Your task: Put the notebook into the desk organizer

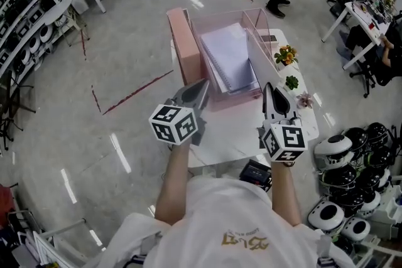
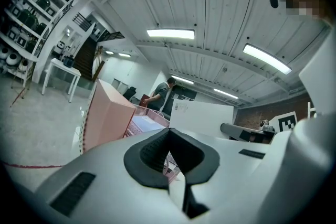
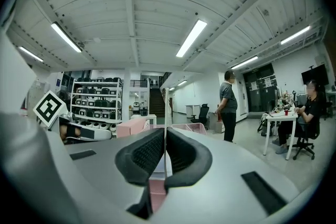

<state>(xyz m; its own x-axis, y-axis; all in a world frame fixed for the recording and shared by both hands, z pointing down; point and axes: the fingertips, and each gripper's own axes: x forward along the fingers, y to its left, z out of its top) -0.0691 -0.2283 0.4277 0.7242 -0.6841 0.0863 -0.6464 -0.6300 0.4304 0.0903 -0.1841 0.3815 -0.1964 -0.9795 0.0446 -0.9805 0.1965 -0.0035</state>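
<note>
Because the right gripper [image 1: 272, 92] has its fingers pinched on the near edge of a thin white board [image 1: 256, 63], that board stands upright along the right side of the pink organizer [image 1: 184, 50]. The right gripper view shows only the board's edge rising between the pads. The grip looks meant to stop the board tipping onto what lies next to it. Whether it is a loose divider or a stiff cover, I cannot tell.

The notebook [image 1: 229, 56], a ring-bound one, lies flat in the organizer's wide clear-walled compartment, its rings toward the solid pink box on the left. By its placement, the main job looks done or nearly so.

The left gripper [image 1: 200, 88] hangs over the tabletop [image 1: 232, 135] just short of the organizer's near left corner. Its fingers are together with nothing between them, which suits a nudge or a steadying touch more than a grasp.

Two small potted plants [image 1: 286, 54] stand just to the right of the organizer, so any sideways move there has little room.
</note>
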